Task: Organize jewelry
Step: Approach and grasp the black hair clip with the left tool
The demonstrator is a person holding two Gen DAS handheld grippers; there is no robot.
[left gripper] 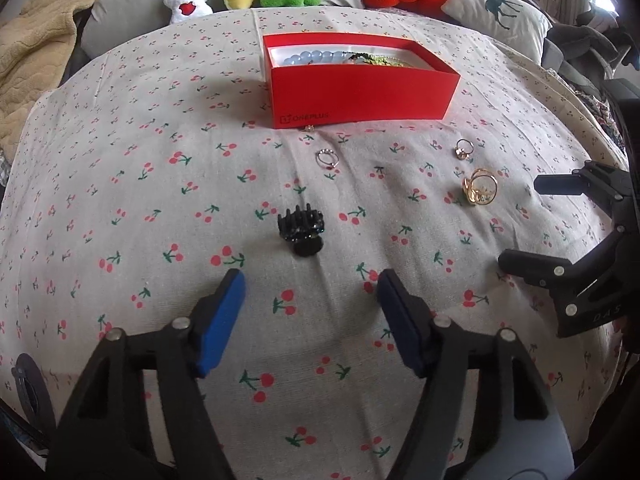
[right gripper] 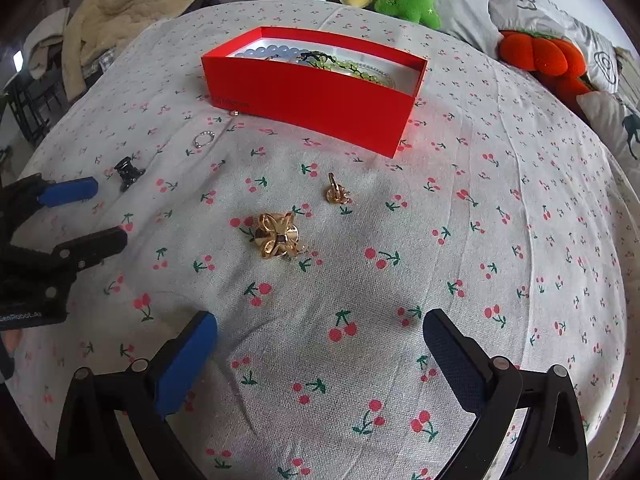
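Gold flower ring (right gripper: 277, 240) upright on cherry-print sheet (right gripper: 460, 208); left gripper (left gripper: 310, 304), right gripper (right gripper: 320, 344) fingers wide, empty.

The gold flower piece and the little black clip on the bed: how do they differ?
The gold flower piece is shiny, with looping petals; the black clip is dark and toothed. The flower piece lies ahead of the right gripper, the clip ahead of the left gripper. Both rest on the cherry-print cloth, outside the red box.

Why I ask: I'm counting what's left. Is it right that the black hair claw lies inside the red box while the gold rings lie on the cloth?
Not quite: the black hair claw lies on the cloth, outside the red box, as the left wrist view shows. The gold rings do lie on the cloth.
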